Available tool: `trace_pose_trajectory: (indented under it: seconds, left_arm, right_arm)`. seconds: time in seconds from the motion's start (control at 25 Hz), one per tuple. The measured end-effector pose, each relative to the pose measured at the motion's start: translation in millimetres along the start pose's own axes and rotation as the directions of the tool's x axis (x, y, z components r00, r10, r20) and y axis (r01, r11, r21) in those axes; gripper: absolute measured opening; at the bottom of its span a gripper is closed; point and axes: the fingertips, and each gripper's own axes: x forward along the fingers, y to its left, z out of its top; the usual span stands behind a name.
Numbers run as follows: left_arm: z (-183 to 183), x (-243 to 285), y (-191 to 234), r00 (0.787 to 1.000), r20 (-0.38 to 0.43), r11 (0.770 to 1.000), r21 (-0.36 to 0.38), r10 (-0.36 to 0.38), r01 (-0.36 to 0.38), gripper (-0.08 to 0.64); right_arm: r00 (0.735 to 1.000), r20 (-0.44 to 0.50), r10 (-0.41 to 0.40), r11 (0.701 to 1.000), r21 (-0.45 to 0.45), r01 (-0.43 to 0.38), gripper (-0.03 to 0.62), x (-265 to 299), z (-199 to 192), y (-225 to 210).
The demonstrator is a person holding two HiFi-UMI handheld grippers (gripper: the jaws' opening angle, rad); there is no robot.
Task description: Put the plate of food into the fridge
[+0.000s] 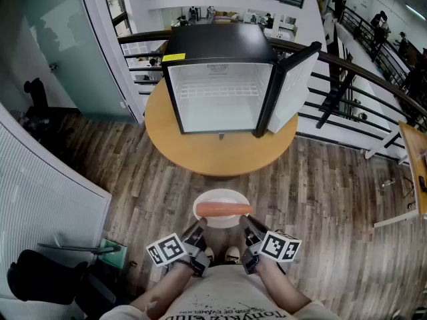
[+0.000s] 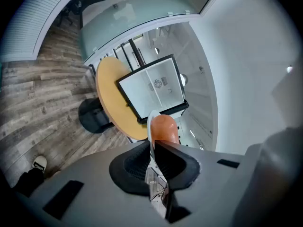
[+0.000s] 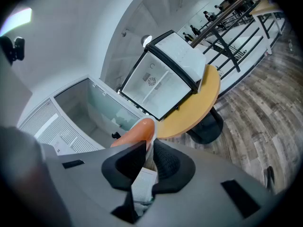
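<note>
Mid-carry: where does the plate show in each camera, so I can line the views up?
Head view: plate low centre, short of the round table.
Left gripper view: centre, rim edge-on, pinched in the left claw.
Right gripper view: centre, rim edge-on, pinched in the right claw.
Shared landmark: the open fridge on that table.

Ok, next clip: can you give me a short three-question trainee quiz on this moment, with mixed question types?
1. True or false: the small black fridge on the round wooden table stands shut.
2. Multiple choice: the round white plate carrying the long orange food is A) resting on the table, B) inside the fridge, C) held up in front of the table by both tongs.
3. Fill in: the left tongs and right tongs each pinch the plate by its ____.
Key: 1 false; 2 C; 3 rim.
</note>
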Motion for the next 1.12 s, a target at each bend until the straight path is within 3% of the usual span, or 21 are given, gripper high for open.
trace_pose_trajectory:
  seconds: [1.12]
  left_arm:
    - [32,-10,14,0.999,-0.034,1.000,0.010,-0.012,0.012,0.046]
  right_arm:
    - [1.000,0.006,-0.010,1.000,0.008,0.010,0.066,28,-13,17]
